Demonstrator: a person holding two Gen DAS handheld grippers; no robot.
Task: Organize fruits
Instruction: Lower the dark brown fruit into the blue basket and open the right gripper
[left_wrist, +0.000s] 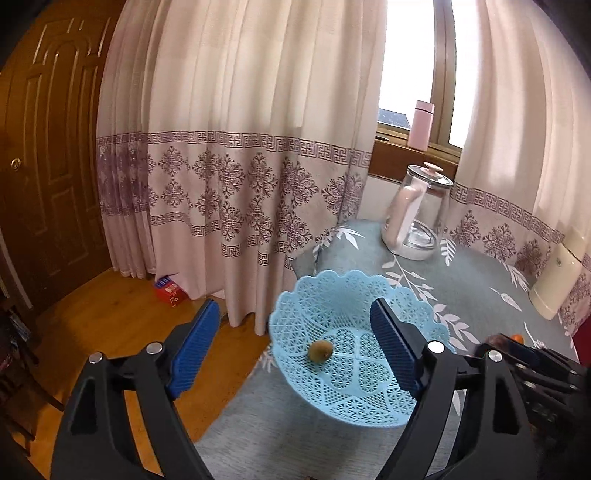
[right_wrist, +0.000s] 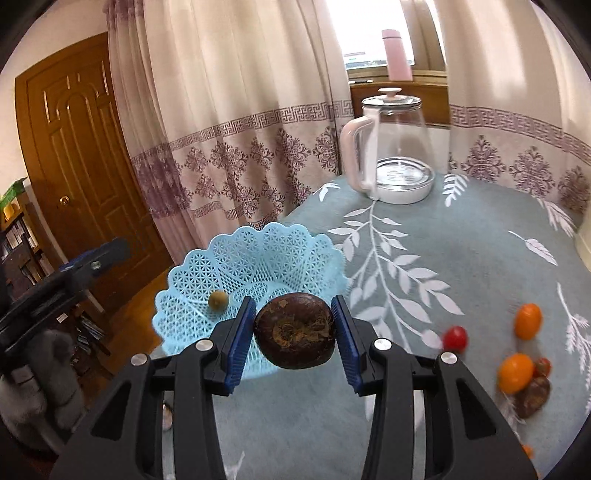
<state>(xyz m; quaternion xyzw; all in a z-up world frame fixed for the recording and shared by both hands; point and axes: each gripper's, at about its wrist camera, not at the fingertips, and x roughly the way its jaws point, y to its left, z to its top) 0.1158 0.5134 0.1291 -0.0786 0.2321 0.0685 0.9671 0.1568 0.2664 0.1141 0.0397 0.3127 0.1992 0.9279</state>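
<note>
A light blue lattice basket (left_wrist: 332, 291) (right_wrist: 258, 247) sits at the left corner of the grey leaf-print tablecloth (right_wrist: 424, 266). One small green fruit (left_wrist: 320, 350) (right_wrist: 218, 300) lies in it. My right gripper (right_wrist: 293, 308) is shut on a dark brown round fruit (right_wrist: 295, 332), held above the basket's near rim. My left gripper (left_wrist: 295, 308) is open and empty, hovering over the basket's left side. On the cloth to the right lie a red cherry tomato (right_wrist: 455, 338), two orange fruits (right_wrist: 528, 320) (right_wrist: 515, 372) and another brown fruit (right_wrist: 533, 398).
A glass kettle (left_wrist: 417, 218) (right_wrist: 391, 147) with a pink handle stands at the table's back. A pink bottle (right_wrist: 397, 55) is on the windowsill and a cream appliance (left_wrist: 557, 280) at the far right. Left of the basket the table ends above the wooden floor, where a red box (left_wrist: 170, 291) lies.
</note>
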